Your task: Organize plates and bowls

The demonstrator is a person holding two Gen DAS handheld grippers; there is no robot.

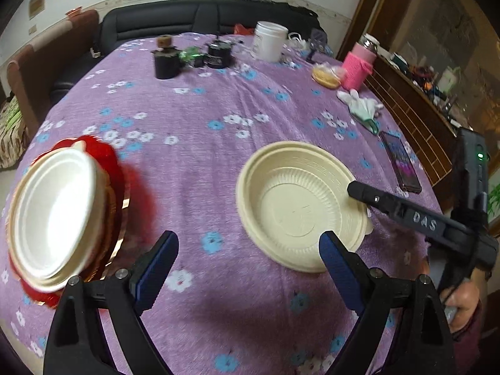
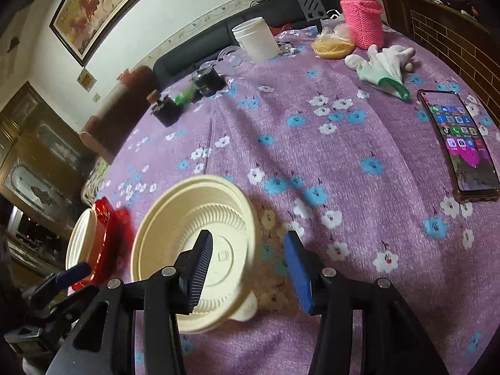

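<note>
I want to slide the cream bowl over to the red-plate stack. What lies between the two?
Only bare flowered tablecloth lies between the cream bowl and the red-plate stack, seen best in the left wrist view.

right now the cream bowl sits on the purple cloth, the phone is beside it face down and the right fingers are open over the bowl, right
Not quite: the phone lies face up, its screen lit with app icons, as the right wrist view shows. The rest holds: the cream bowl sits on the purple cloth, and the right fingers are open over it.
</note>
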